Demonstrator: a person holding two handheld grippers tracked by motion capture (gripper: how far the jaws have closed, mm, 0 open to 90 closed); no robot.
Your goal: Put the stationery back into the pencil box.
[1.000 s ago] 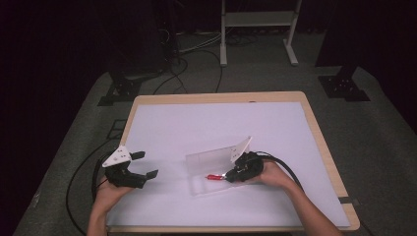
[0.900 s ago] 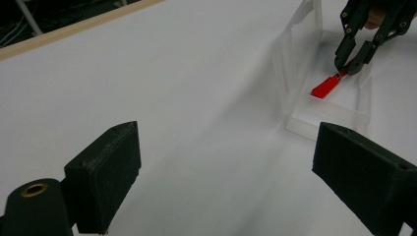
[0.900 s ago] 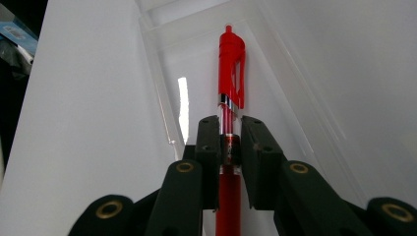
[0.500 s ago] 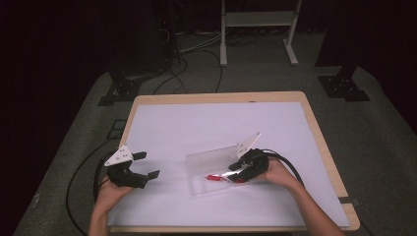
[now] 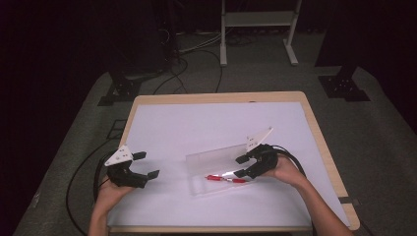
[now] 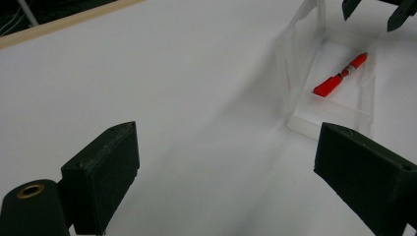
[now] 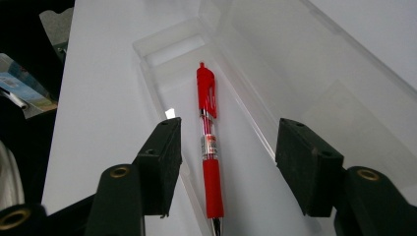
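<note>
Lying flat inside a clear plastic case [image 5: 216, 169], a red pen [image 5: 225, 178] was seen near the middle of the white table [image 5: 196, 128], slightly toward 5 o'clock in the high view. The case's lid [image 5: 214, 156] was stood open along its 12 o'clock side. The right gripper [image 5: 242, 166] was held just at the case's 3 o'clock end, its jaws spread apart and nothing pinched between them; in the right gripper view the pen [image 7: 208, 137] was framed between the two black jaws, its clip end pointed toward 12 o'clock and its grip end nearest the camera, without being touched. The left gripper [image 5: 146, 164] was held well apart from the case, toward 9 o'clock, its jaws likewise spread wide and empty. In the left gripper view the case [image 6: 334, 113] and pen [image 6: 340, 76] were seen toward 2 o'clock, with the other gripper's jaw tips above them.
</note>
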